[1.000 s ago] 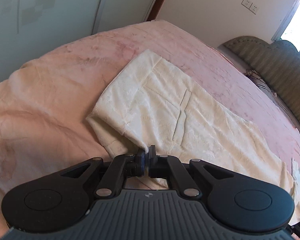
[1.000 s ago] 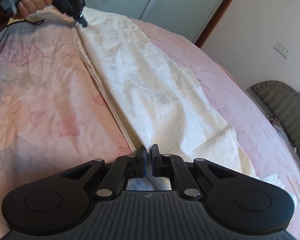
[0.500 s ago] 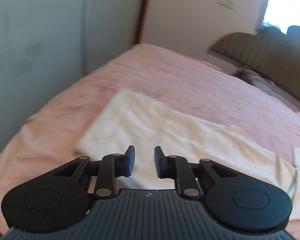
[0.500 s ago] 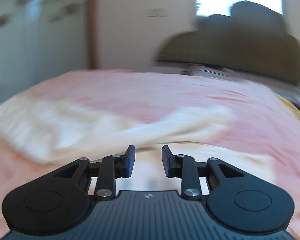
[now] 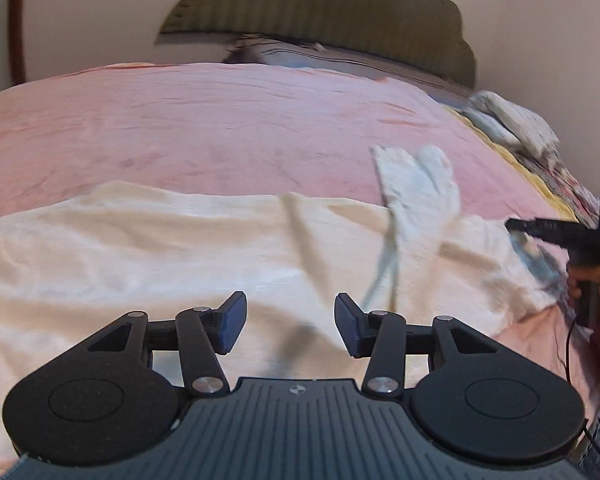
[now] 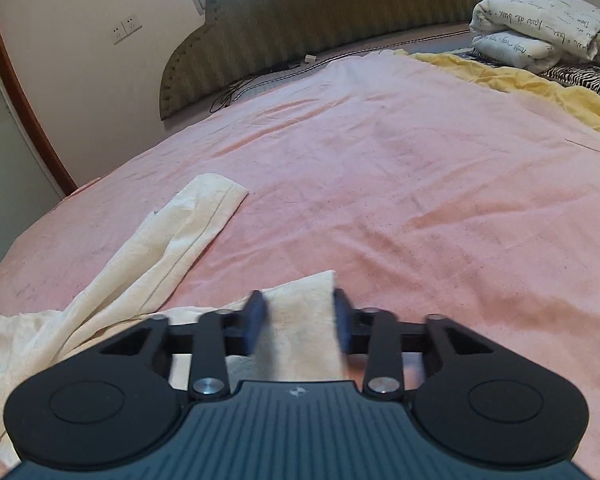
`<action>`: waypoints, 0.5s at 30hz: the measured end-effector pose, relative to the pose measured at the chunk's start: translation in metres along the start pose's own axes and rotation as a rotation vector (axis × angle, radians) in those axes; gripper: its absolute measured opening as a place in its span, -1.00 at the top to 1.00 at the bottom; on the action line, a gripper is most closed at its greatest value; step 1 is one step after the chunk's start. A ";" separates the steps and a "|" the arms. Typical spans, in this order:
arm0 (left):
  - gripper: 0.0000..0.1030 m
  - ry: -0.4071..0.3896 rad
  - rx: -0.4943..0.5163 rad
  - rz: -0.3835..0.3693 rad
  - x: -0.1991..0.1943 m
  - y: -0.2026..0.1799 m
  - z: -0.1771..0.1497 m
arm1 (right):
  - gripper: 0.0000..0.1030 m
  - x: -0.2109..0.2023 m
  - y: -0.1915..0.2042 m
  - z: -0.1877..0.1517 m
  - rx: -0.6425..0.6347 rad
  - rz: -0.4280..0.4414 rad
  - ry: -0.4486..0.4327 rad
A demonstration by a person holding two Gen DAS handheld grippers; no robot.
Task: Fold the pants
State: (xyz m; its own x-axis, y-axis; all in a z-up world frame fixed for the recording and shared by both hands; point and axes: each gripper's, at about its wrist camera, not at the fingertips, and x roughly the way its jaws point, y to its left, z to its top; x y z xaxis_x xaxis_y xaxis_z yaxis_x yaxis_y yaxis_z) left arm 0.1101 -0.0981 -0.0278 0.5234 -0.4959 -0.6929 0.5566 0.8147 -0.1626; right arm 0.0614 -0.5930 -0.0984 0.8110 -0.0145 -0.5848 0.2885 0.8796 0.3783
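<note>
The cream pants (image 5: 148,248) lie across a pink bedspread (image 5: 220,120), spread left to right in the left wrist view. My left gripper (image 5: 290,322) is open and empty just above the pants. The right gripper also shows at the far right of that view (image 5: 556,236), over the pants' right end. In the right wrist view my right gripper (image 6: 298,322) is open, its jaws on either side of a cream corner (image 6: 304,320) of the pants. One leg (image 6: 180,232) runs away to the upper left.
A green padded headboard (image 6: 320,12) stands at the back. A rolled white quilt (image 6: 540,28), a yellow sheet (image 6: 520,80) and a zebra-print cloth lie at the back right. A wall socket (image 6: 126,28) and cables are beside the headboard.
Both grippers were shut on the pants' near edge one second ago. Both have let go, opened and swung round to face the headboard. The right one now straddles a corner.
</note>
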 end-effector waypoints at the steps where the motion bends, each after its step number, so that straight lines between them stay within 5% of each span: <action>1: -0.08 0.007 0.031 -0.015 0.006 -0.010 0.000 | 0.79 -0.001 -0.001 0.000 -0.013 -0.005 -0.007; 5: -0.08 0.035 0.107 -0.078 0.034 -0.045 -0.004 | 0.84 -0.007 0.005 0.009 -0.094 -0.054 -0.078; 10: -0.09 0.050 0.157 -0.082 0.063 -0.070 -0.008 | 0.94 0.015 0.011 0.016 -0.191 -0.218 -0.024; 12: -0.12 0.044 0.155 -0.083 0.065 -0.070 -0.009 | 0.93 0.004 0.015 0.010 -0.212 -0.326 -0.087; 13: -0.15 0.044 0.151 -0.089 0.066 -0.069 -0.010 | 0.93 -0.008 0.021 0.007 -0.221 -0.331 -0.119; 15: -0.16 0.051 0.141 -0.094 0.070 -0.068 -0.009 | 0.92 -0.033 0.037 -0.002 -0.232 -0.187 -0.132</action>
State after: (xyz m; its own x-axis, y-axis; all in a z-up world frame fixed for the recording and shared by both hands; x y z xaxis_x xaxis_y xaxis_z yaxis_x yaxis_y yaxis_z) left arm 0.1032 -0.1852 -0.0713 0.4334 -0.5495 -0.7142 0.6883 0.7135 -0.1312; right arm 0.0441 -0.5590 -0.0666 0.8182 -0.2341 -0.5251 0.3272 0.9406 0.0905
